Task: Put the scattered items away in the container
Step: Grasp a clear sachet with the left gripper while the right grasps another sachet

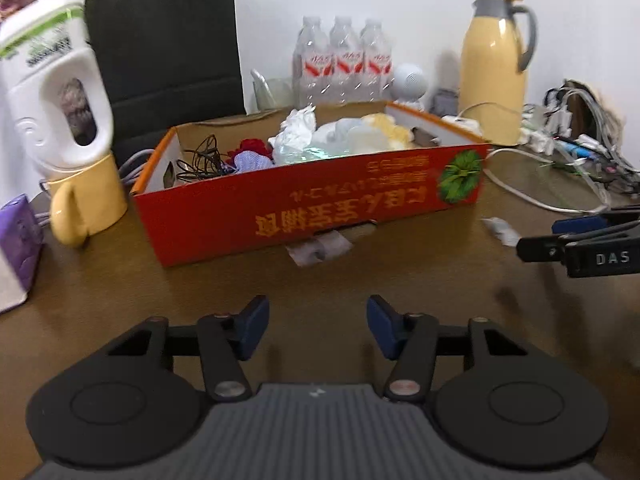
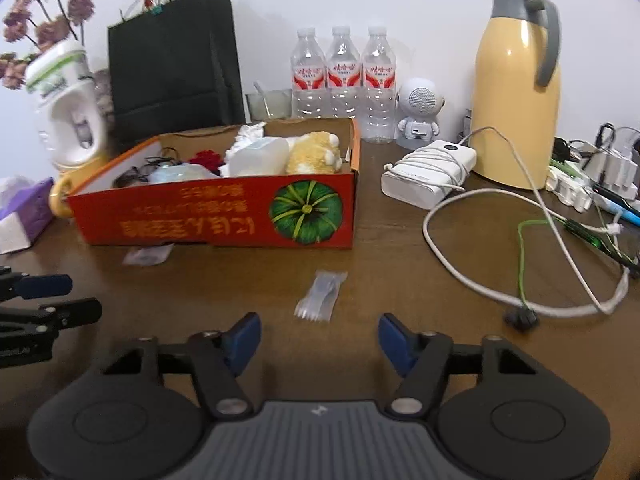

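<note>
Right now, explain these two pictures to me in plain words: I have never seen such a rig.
A person holds two hand-held clamps, each with a camera looking along its fingers. One picture is from the left gripper, the other from the right gripper; both stand open with nothing in them. Each also shows at the other's edge. On the brown wooden table stands a red cardboard box already holding a yellow plush toy, cables and plastic pieces. Still loose on the table: a clear packet of plastic forks and a small clear wrapper against the box's front.
</note>
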